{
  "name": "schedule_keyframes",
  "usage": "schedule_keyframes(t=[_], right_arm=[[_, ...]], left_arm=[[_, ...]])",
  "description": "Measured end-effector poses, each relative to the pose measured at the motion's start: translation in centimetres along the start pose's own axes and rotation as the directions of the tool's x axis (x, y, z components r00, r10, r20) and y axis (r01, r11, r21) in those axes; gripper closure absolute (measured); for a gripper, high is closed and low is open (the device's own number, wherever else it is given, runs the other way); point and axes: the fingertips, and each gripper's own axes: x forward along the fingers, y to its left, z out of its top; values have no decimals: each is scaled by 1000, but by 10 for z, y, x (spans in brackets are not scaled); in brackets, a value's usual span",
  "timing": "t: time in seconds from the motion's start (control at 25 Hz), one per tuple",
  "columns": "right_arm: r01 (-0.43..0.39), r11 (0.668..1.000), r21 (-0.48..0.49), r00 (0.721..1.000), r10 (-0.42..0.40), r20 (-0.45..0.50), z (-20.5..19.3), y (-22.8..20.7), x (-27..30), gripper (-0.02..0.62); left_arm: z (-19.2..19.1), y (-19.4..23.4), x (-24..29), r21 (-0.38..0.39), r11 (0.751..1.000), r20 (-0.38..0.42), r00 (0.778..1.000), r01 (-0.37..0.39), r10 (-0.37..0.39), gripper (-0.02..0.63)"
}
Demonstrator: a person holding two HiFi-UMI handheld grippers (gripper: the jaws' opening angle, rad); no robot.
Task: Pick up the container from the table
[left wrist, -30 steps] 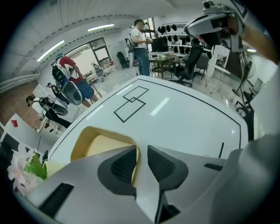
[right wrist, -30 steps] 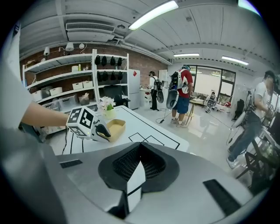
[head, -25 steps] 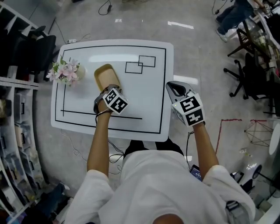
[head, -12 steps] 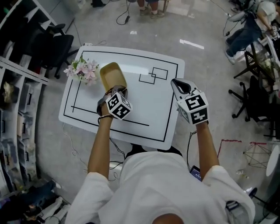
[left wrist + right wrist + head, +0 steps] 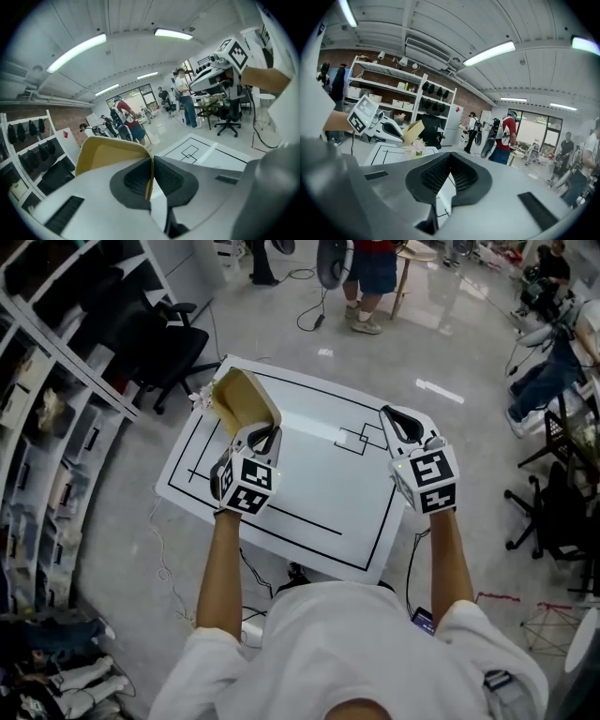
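Note:
The container (image 5: 243, 397) is a tan, yellowish open tray, held tilted in the air above the white table (image 5: 309, 502). My left gripper (image 5: 260, 433) is shut on its near rim; in the left gripper view the thin yellow wall (image 5: 101, 152) is pinched between the dark pads. From the right gripper view the container (image 5: 410, 131) shows small at the left, in the other gripper. My right gripper (image 5: 401, 427) hovers over the table's right side, jaws together and nothing in them.
The table bears black outlined rectangles (image 5: 361, 438). A pink flower bunch (image 5: 199, 397) peeks out behind the container at the table's far left. Shelves (image 5: 56, 390) and a black chair (image 5: 173, 343) stand to the left. People (image 5: 373, 268) stand beyond the table.
My left gripper has lifted the container off the table and tipped it up. The head view has swung up, so more of the room beyond the table shows.

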Motion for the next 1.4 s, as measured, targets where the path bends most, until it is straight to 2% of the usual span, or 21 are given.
schedule_keyframes(t=[0.2,0.48,0.8,1.4], right_arm=[[13,998,-67,999,-10,39,33,11,-4,581],[-19,995,-102,995,29,100,65,26,-10,581],[-17,994,-111,993,30,116,77,32,-16,581],[-23,993,-116,993,36,110,80,32,-20,583]], left_arm=[[31,30,-51,-66,996,130,989,-65,73,574],[69,58,-109,-123,983,293,941,-140,170,574],[85,57,-133,-102,980,344,918,-171,196,574],[85,47,-125,-92,983,334,925,-157,179,574]])
